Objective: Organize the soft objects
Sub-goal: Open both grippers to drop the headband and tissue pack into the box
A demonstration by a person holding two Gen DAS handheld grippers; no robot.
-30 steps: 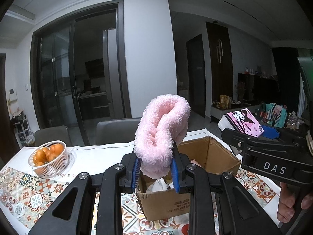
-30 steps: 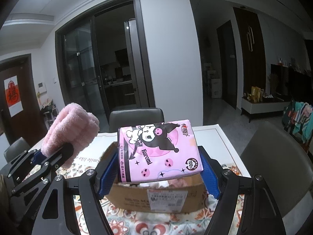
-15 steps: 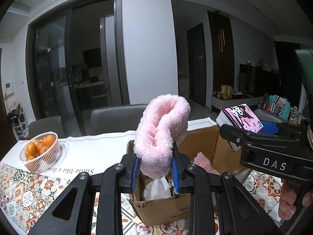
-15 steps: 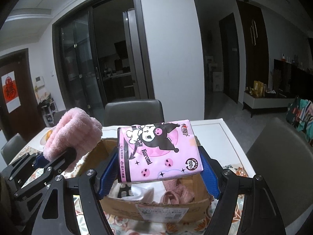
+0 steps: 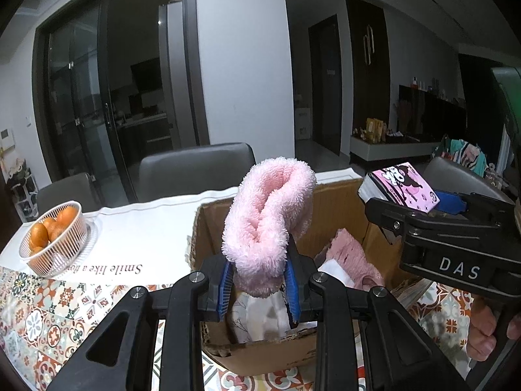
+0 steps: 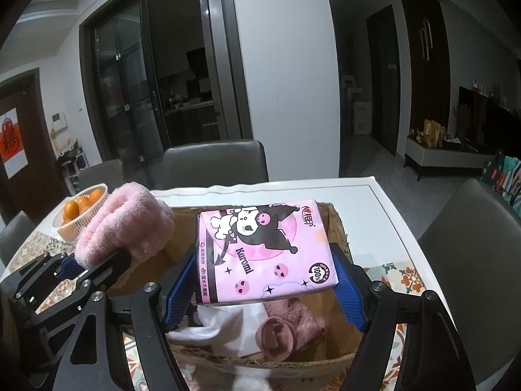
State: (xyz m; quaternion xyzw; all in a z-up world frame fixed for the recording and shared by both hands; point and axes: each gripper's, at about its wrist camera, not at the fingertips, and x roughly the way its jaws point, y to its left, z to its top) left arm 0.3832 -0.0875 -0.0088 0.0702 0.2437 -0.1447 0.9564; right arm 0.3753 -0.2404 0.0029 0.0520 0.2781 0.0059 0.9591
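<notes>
Left wrist view: left gripper [image 5: 259, 285] clamped narrow on a fluffy pink plush slipper [image 5: 267, 224], upright over the open brown cardboard box [image 5: 260, 353]; a hand [image 5: 485, 335] under the right tool showed only here. Right wrist view: right gripper [image 6: 265, 288] pinched wide a pink cartoon-printed tissue pack [image 6: 263, 254] above the box; dusty-pink rolled cloth [image 6: 286, 330] inside was clearer here.

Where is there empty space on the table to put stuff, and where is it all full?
Free: the white runner between the orange basket and the cardboard box, and the white tabletop right of the box. Crowded: inside the box, with pink and white cloth, both grippers over it.
</notes>
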